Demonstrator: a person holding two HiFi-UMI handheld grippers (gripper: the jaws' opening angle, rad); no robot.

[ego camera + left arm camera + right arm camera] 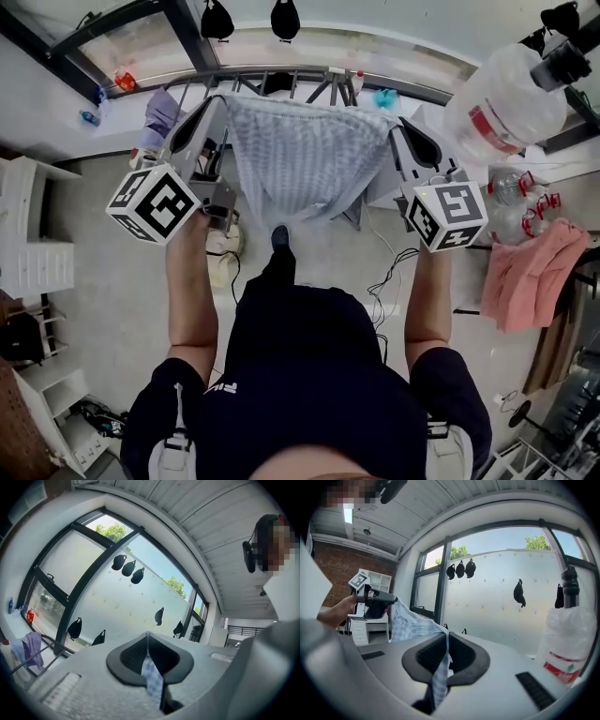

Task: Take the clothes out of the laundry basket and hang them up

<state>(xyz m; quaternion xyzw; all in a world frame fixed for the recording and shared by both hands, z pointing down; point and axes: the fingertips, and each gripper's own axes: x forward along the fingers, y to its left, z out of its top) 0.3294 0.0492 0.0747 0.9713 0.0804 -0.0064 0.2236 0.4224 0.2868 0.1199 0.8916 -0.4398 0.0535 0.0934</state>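
Observation:
A light blue checked garment (302,155) hangs spread between my two grippers, above the bars of a drying rack (272,77) by the window. My left gripper (217,103) is shut on its left top corner, and a strip of the cloth (152,677) shows pinched between the jaws. My right gripper (401,127) is shut on the right top corner, with the fabric (439,677) clamped between its pads. The right gripper view also shows the garment (410,623) running across to the left gripper (370,599). Both grippers point about level toward the window.
A purple cloth (164,108) hangs on the rack's left end. A big clear water bottle (502,94) stands at the right, with a pink cloth (534,272) draped below it. White shelves (33,234) stand at the left. Cables (384,277) lie on the floor.

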